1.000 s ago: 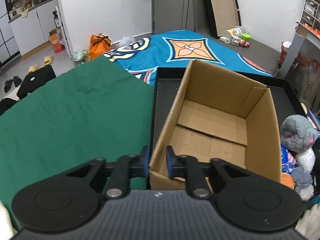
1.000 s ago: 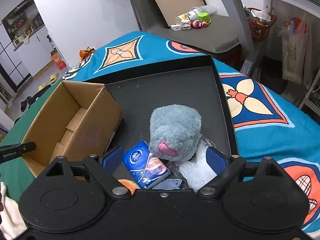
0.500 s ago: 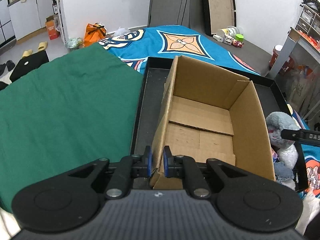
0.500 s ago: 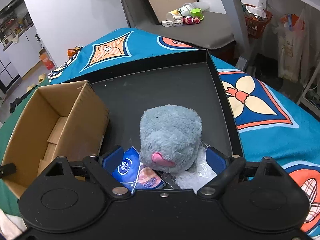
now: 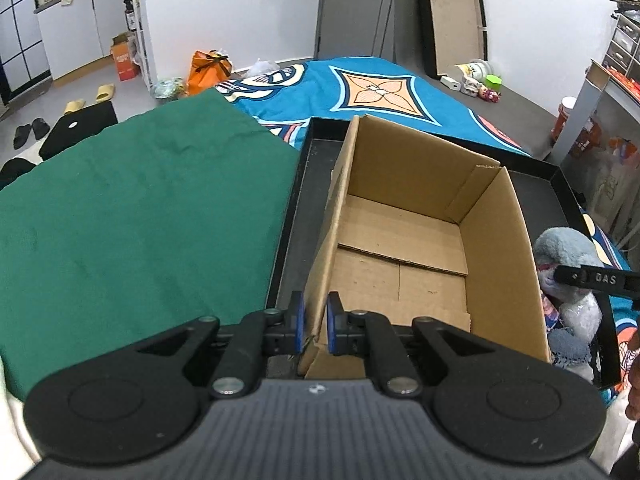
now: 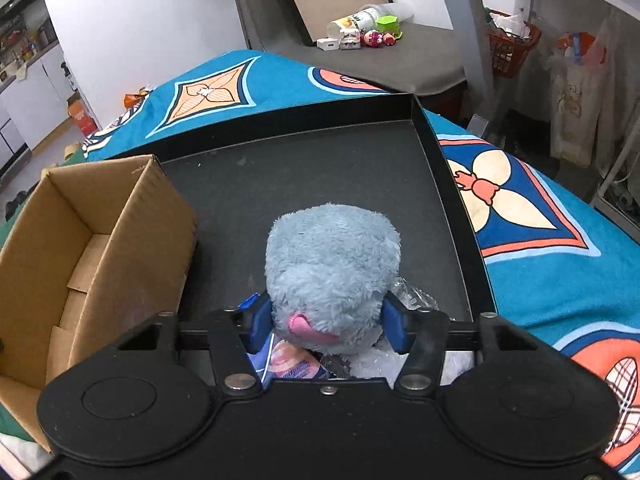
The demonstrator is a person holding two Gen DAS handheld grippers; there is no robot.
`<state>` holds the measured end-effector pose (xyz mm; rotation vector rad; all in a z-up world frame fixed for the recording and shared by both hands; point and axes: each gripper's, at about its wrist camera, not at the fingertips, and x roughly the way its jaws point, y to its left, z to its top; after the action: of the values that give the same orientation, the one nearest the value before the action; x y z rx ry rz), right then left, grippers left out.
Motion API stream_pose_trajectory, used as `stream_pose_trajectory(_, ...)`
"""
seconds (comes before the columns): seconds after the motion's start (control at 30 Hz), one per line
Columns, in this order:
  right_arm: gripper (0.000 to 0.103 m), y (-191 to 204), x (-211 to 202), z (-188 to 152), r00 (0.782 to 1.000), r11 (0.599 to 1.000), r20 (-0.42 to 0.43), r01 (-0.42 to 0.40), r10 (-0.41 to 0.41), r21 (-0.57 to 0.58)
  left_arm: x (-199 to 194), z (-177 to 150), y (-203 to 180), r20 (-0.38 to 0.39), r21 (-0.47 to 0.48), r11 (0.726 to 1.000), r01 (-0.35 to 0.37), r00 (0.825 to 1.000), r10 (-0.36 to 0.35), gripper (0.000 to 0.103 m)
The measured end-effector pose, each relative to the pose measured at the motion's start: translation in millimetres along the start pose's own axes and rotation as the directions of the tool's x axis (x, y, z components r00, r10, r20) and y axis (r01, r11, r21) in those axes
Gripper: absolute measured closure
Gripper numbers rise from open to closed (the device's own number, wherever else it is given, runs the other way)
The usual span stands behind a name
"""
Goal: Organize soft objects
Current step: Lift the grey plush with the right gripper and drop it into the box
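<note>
A grey-blue plush toy [image 6: 332,264] with a pink tongue sits in the black tray [image 6: 304,168], on top of a blue tissue pack [image 6: 288,364] and a clear plastic bag [image 6: 412,296]. My right gripper [image 6: 328,324] is shut on the plush, its blue pads pressed against both sides. An empty cardboard box [image 5: 404,240] stands in the tray to the left of the plush. My left gripper [image 5: 314,326] is shut on the box's near left wall. The plush [image 5: 564,252] and the right gripper's finger also show at the right of the left wrist view.
A green cloth [image 5: 140,208] covers the surface left of the tray [image 5: 296,208]. A blue patterned blanket [image 6: 532,220] lies around and beyond the tray. Small toys and bottles [image 6: 360,32] sit on a grey mat at the back. More soft items [image 5: 568,340] lie by the box.
My right gripper has closed from wide open onto the plush and moved in over it. My left gripper has closed tighter on the box wall.
</note>
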<state>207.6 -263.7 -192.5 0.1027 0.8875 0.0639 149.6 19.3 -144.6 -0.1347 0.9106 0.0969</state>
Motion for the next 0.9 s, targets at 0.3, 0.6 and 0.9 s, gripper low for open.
stream_pose_trajectory(0.3, 0.052, 7.2, -29.2, 0.3, 0.997, 0.999, 0.050, -0.050, 0.050, 0.010, -6.0, -2.0, 1.3, 0.010, -0.020, 1.000, -0.012, 1.000, 0.012, 0.093)
stream_pose_trajectory(0.6, 0.052, 20.0, -60.6, 6.9, 0.979, 0.991, 0.149, -0.134, 0.136, -0.022, -12.5, -3.0, 4.2, 0.008, -0.035, 0.999, -0.008, 1.000, 0.009, 0.092)
stream_pose_trajectory(0.9, 0.052, 42.2, -77.6, 13.6, 0.951, 0.974, 0.215, -0.204, 0.220, -0.094, -9.4, -3.0, 7.8, 0.001, -0.036, 0.999, 0.010, 1.000, -0.010, 0.092)
